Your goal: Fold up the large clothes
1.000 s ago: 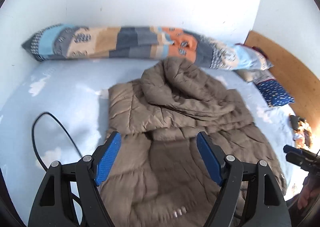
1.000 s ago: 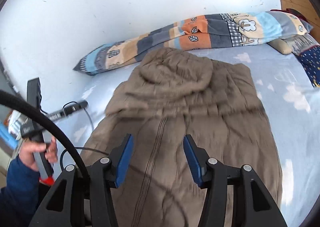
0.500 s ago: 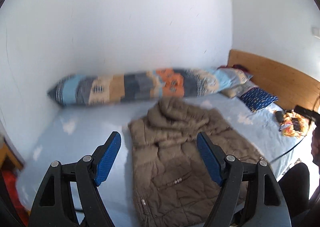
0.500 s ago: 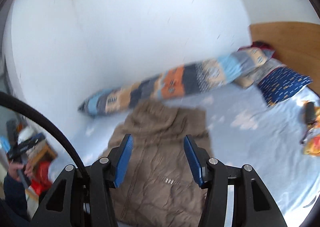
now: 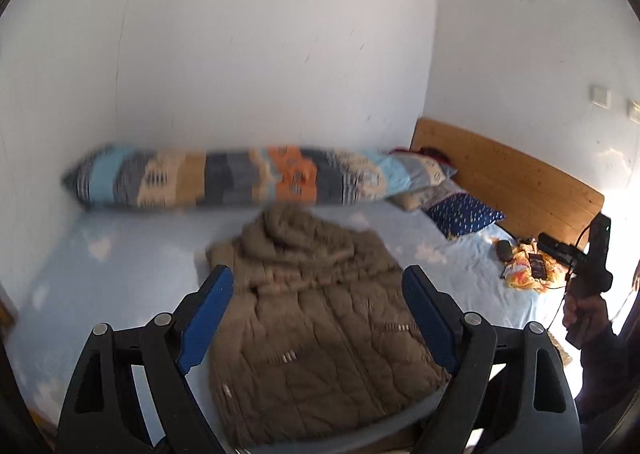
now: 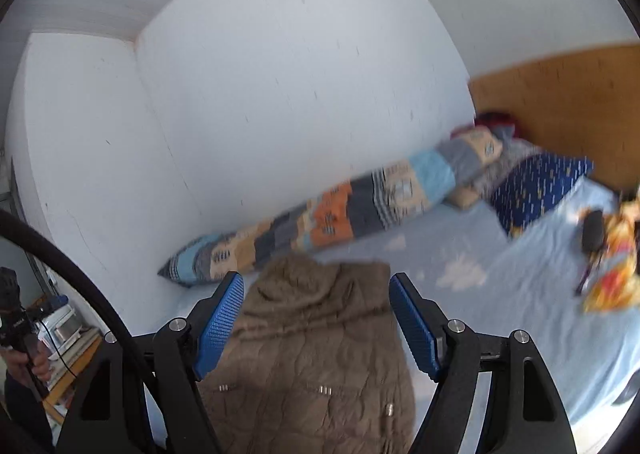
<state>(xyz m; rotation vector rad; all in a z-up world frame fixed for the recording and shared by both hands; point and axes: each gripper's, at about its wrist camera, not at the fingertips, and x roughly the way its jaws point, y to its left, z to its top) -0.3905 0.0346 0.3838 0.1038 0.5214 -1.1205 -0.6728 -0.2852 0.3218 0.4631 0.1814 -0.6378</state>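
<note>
While the brown padded jacket (image 5: 320,318) lies folded on the blue bed (image 5: 120,274), hood toward the far patchwork bolster (image 5: 240,181) and long axis running near to far, the fold looks finished. Both the left gripper (image 5: 316,314) and right gripper (image 6: 316,322) hang above it with jaws released, having just been opening, nothing between them. Any next move calls for tidying or a further fold.

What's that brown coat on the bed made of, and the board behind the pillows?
The brown coat looks like quilted, padded synthetic fabric with a matte finish: stitched puffy panels and small metal snaps show. The headboard looks like light wood, smooth, with visible grain, possibly veneer.
</note>
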